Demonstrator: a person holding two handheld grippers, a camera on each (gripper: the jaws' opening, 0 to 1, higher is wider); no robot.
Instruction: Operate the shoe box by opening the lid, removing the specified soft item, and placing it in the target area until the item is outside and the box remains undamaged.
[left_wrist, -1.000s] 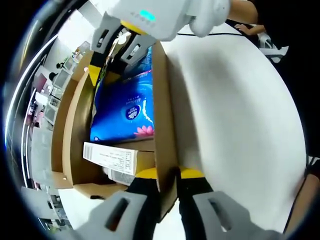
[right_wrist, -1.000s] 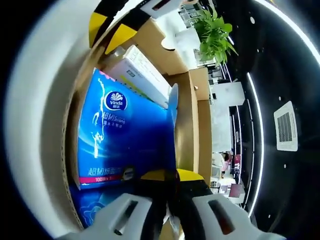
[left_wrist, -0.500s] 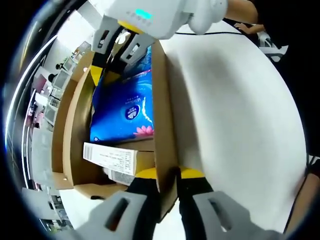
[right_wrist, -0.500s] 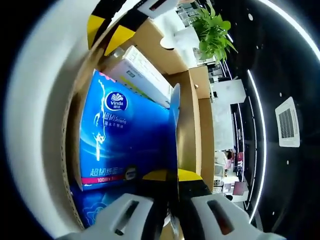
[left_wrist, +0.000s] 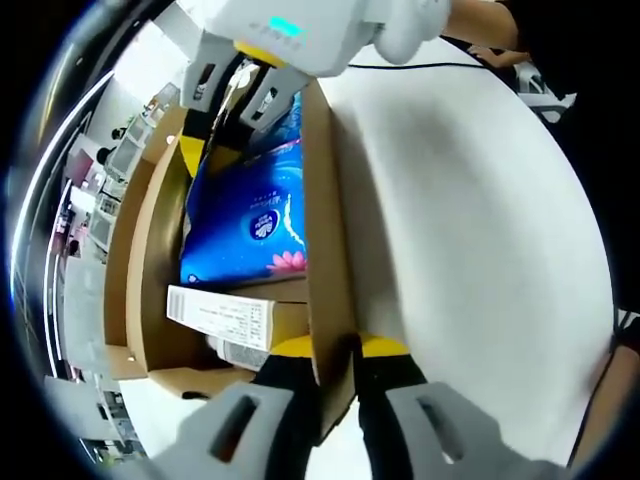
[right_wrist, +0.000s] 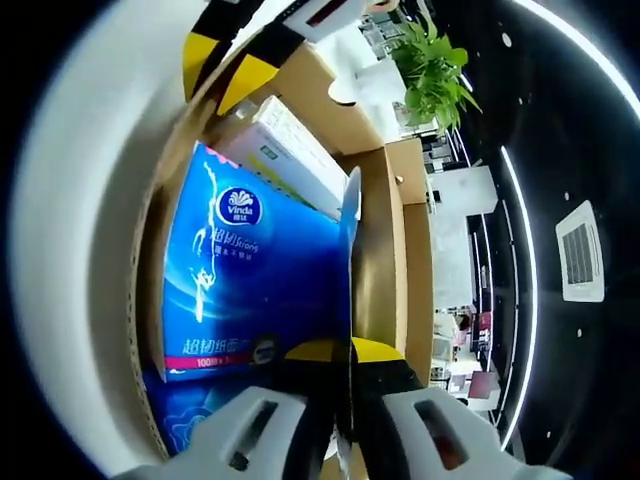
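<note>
The brown shoe box (left_wrist: 325, 250) lies open on a white table, its lid (left_wrist: 115, 270) folded back. Inside rests a blue Vinda tissue pack (left_wrist: 255, 225) beside a white labelled carton (left_wrist: 220, 315). My left gripper (left_wrist: 335, 350) is shut on the box's near side wall. At the box's far end my right gripper (left_wrist: 235, 85) reaches down. In the right gripper view the right gripper (right_wrist: 345, 350) is shut on the thin raised edge of the blue pack (right_wrist: 250, 270). The left gripper (right_wrist: 225, 60) holds the box (right_wrist: 380, 260) at the top.
White table (left_wrist: 470, 230) stretches beside the box. A person's hand and a black cable lie at its far edge. A green plant (right_wrist: 430, 60) and office furniture stand beyond the box. The white carton (right_wrist: 290, 150) lies against the pack's far side.
The right gripper has shifted slightly, and the pack's pinched edge stands a little higher in its view. The left gripper keeps its hold on the box wall.
</note>
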